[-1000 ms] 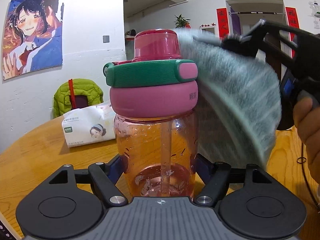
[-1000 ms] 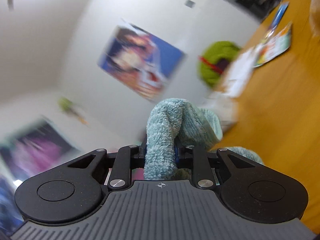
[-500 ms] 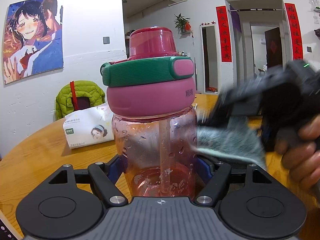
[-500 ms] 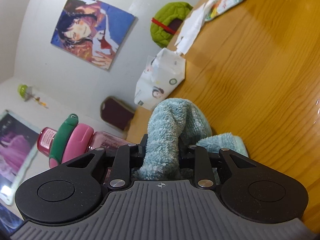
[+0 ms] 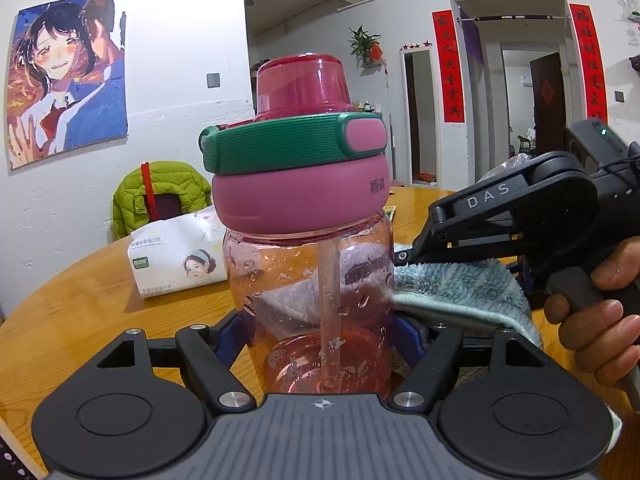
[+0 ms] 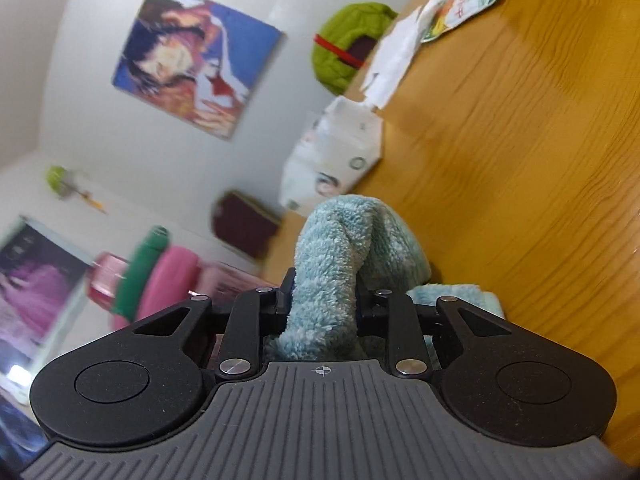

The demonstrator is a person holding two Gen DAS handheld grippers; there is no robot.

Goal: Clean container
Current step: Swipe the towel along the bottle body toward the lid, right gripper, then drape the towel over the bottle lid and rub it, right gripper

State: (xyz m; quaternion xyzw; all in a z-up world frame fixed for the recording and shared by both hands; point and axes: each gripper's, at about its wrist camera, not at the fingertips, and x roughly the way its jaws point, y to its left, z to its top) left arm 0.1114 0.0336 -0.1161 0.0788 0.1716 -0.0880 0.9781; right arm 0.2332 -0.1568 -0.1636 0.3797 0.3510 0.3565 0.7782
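Upright on the wooden table (image 5: 100, 312), the pink water bottle (image 5: 310, 300) sits clamped in the left gripper (image 5: 320, 344) while the right gripper (image 6: 322, 300) pinches the blue cloth (image 5: 452, 288) against its side, where hard rubbing could twist it loose.

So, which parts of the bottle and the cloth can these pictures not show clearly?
- Left wrist view: the bottle base is hidden behind the left gripper body.
- Left wrist view: whether the cloth touches the bottle's far side; the tinted wall obscures it.
- Right wrist view: the bottle is motion-blurred and half covered by the right gripper.
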